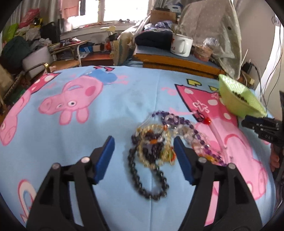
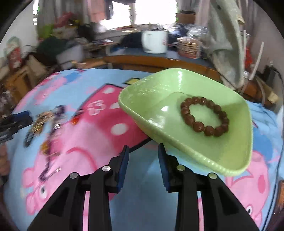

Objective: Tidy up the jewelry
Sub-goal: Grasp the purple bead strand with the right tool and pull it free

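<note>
Your left gripper (image 1: 143,142) gapes wide over the bead pile (image 1: 156,142); your right gripper (image 2: 143,148), narrow and empty, nudges the green basket (image 2: 221,156) holding a brown bracelet (image 2: 204,116).

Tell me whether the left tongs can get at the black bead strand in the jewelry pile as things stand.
Probably yes. The left tongs stand open just above the pile, the black bead strand lies on top at the near edge, and nothing lies between.

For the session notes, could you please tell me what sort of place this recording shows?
Probably a lived-in bedroom at home: the beads lie on a cartoon pig bedsheet, a white enamel mug stands on a wooden desk behind, and clothes hang by the window.
</note>
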Demonstrator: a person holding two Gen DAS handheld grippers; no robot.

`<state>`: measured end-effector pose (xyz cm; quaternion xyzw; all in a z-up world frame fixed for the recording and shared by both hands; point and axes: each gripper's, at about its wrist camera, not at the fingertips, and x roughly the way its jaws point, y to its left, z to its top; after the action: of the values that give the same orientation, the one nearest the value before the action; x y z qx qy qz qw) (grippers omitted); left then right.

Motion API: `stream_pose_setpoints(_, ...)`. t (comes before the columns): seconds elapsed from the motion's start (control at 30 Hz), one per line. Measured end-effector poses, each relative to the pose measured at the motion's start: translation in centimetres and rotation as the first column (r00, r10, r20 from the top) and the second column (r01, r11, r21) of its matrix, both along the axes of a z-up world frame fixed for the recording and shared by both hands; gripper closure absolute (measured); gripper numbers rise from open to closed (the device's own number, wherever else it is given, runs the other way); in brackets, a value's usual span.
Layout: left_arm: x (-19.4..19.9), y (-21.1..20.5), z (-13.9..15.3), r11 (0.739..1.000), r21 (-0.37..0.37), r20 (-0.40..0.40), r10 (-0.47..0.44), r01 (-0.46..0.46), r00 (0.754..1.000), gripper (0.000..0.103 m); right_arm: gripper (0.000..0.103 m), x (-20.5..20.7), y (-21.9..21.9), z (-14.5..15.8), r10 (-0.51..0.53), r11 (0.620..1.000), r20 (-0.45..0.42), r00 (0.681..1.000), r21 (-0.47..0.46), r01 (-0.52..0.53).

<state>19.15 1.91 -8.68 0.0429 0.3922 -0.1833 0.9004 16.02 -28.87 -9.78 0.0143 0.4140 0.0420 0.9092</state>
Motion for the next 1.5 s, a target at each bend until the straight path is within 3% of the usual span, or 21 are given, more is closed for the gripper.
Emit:
stream_pose_setpoints(0.07,0.6,-0.6,-0.4,1.000,-0.004,-0.017,-0.027,0.027,1.000,0.035,0.099,-0.3,1.3,0.6,0.061,0.993,0.011,0.998,0.101,-0.061)
stream_pose_setpoints(0.17,1.1,-1.6,-1.3,0.999,0.004,-0.057,-0.053,0.053,0.997,0.035,0.099,-0.9,4.9,1.6,0.176,0.975,0.041,0.983,0.133,-0.180)
stream_pose_setpoints(0.23,1.0,-2.0,-1.5,0.997,0.011,-0.062,-0.075,0.076,0.995,0.044,0.099,-0.4,7.5,1.7,0.243,0.952,0.040,0.969,0.182,-0.246)
stream_pose_setpoints(0.3,0.6,-2.4,-1.4,0.997,0.025,-0.053,-0.075,0.077,0.996,0.062,0.099,0.3,9.5,1.5,0.283,0.938,0.014,0.959,0.204,-0.279)
stream_pose_setpoints(0.4,-0.4,-2.4,-1.3,0.994,-0.023,-0.074,-0.105,0.104,0.992,0.083,0.103,1.3,12.2,-0.1,0.322,0.934,-0.058,0.945,0.184,-0.307)
stream_pose_setpoints(0.53,-3.7,-2.8,-1.2,0.984,-0.050,-0.088,-0.178,0.174,0.980,0.085,0.103,-1.0,12.0,-0.1,0.322,0.924,-0.075,0.944,0.241,-0.296)
stream_pose_setpoints(0.63,-7.5,-2.3,-1.2,0.970,-0.069,-0.087,-0.237,0.232,0.968,0.086,0.103,-5.0,11.5,0.3,0.349,0.911,-0.061,0.935,0.255,-0.324)
stream_pose_setpoints(0.77,-11.2,-0.8,-1.2,0.974,-0.021,-0.051,-0.228,0.228,0.972,0.086,0.103,-10.7,10.1,1.0,0.335,0.906,-0.009,0.942,0.275,-0.320)
stream_pose_setpoints(0.87,-12.3,1.7,-1.0,0.988,0.023,-0.020,-0.154,0.155,0.988,0.086,0.103,-13.3,7.6,2.5,0.286,0.883,0.066,0.956,0.369,-0.290)
stream_pose_setpoints(0.93,-11.9,2.9,-0.8,0.993,0.066,0.000,-0.096,0.096,0.995,0.082,0.103,-15.4,5.5,3.7,0.233,0.862,0.116,0.965,0.435,-0.261)
stream_pose_setpoints(1.0,-11.1,4.0,-0.6,0.995,0.089,0.003,-0.039,0.038,0.999,0.059,0.103,-17.1,3.9,4.3,0.196,0.844,0.146,0.970,0.478,-0.242)
stream_pose_setpoints(1.13,-11.2,4.8,1.3,1.000,0.029,0.060,-0.010,0.008,0.998,0.056,0.103,-19.8,1.2,5.5,0.110,0.851,0.184,0.977,0.490,-0.188)
stream_pose_setpoints(1.2,-11.9,3.7,2.2,0.998,0.015,0.096,-0.063,0.062,0.993,0.054,0.103,-20.7,-0.4,6.2,0.046,0.861,0.192,0.980,0.490,-0.137)
stream_pose_setpoints(1.27,-13.0,1.5,2.8,0.987,-0.005,0.112,-0.160,0.162,0.981,0.044,0.103,-21.7,-1.4,6.6,0.003,0.870,0.195,0.981,0.483,-0.099)
stream_pose_setpoints(1.37,-15.2,-2.6,2.9,0.950,0.028,0.158,-0.311,0.311,0.937,0.035,0.103,-22.3,-2.7,6.3,-0.076,0.876,0.200,0.977,0.482,-0.031)
stream_pose_setpoints(1.43,-15.9,-5.5,2.4,0.919,0.065,0.143,-0.395,0.389,0.908,0.033,0.103,-22.6,-2.9,5.6,-0.119,0.878,0.200,0.972,0.479,0.009)
stream_pose_setpoints(1.5,-15.5,-7.9,1.6,0.903,0.083,0.086,-0.428,0.422,0.900,0.033,0.103,-22.2,-2.4,4.6,-0.112,0.879,0.186,0.976,0.477,0.010)
